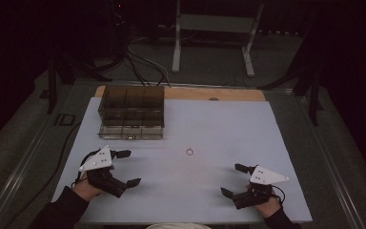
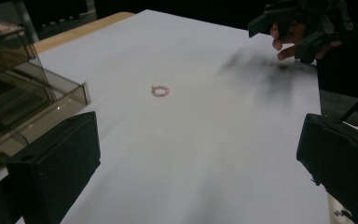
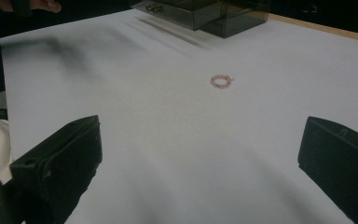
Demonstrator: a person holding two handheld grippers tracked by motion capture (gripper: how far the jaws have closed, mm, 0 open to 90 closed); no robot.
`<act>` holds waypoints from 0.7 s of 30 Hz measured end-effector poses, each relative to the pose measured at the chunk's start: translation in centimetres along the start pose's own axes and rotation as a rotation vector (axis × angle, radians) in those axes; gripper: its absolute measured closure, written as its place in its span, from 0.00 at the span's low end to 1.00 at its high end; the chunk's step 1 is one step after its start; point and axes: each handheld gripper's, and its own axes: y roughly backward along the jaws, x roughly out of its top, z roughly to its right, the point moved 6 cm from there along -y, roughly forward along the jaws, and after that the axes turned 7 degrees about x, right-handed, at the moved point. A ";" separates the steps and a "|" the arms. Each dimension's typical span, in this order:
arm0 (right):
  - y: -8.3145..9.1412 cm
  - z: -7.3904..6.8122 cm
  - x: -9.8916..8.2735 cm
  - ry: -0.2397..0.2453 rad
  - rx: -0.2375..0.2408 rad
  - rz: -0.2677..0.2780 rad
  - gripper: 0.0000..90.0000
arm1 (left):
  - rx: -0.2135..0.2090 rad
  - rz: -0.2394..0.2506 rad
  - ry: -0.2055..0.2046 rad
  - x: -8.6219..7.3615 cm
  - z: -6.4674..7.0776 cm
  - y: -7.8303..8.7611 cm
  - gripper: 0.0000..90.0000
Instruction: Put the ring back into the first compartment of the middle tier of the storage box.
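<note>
The left tool (image 1: 127,168) and right tool (image 1: 234,180) both hover with jaws spread apart, gripping nothing. Between them and farther out, well apart from each, a small pink beaded ring (image 1: 189,151) lies flat on the white surface (image 1: 228,124). A smoky translucent plastic compartment box (image 1: 131,111) sits at the far left.

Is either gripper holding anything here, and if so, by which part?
Nothing is held. Left gripper and right gripper are open; the ring lies untouched between them.
</note>
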 end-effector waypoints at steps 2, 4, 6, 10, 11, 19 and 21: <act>0.0 0.0 0.0 0.001 0.000 -0.004 0.00 | -0.006 -0.003 -0.008 0.3 0.0 -0.3 0.01; 0.0 0.0 0.0 0.004 -0.002 -0.004 0.00 | -0.017 -0.007 -0.011 0.7 0.0 -0.6 0.01; 0.0 0.0 0.0 -0.001 0.000 -0.001 0.00 | -0.025 -0.010 -0.019 1.0 0.0 -0.8 0.01; -0.1 0.0 0.0 -0.001 -0.001 -0.004 0.00 | -0.035 -0.010 -0.018 1.6 -0.2 -1.3 0.01; -0.1 0.0 0.0 -0.003 -0.001 -0.004 0.00 | -0.035 -0.011 -0.017 1.8 -0.3 -1.4 0.01; -0.1 0.0 -0.1 0.001 0.002 -0.009 0.00 | -0.047 -0.012 -0.017 3.0 -0.8 -2.5 0.01; -0.1 0.0 -0.1 0.002 0.001 -0.008 0.00 | -0.055 -0.009 -0.017 3.3 -0.8 -2.8 0.01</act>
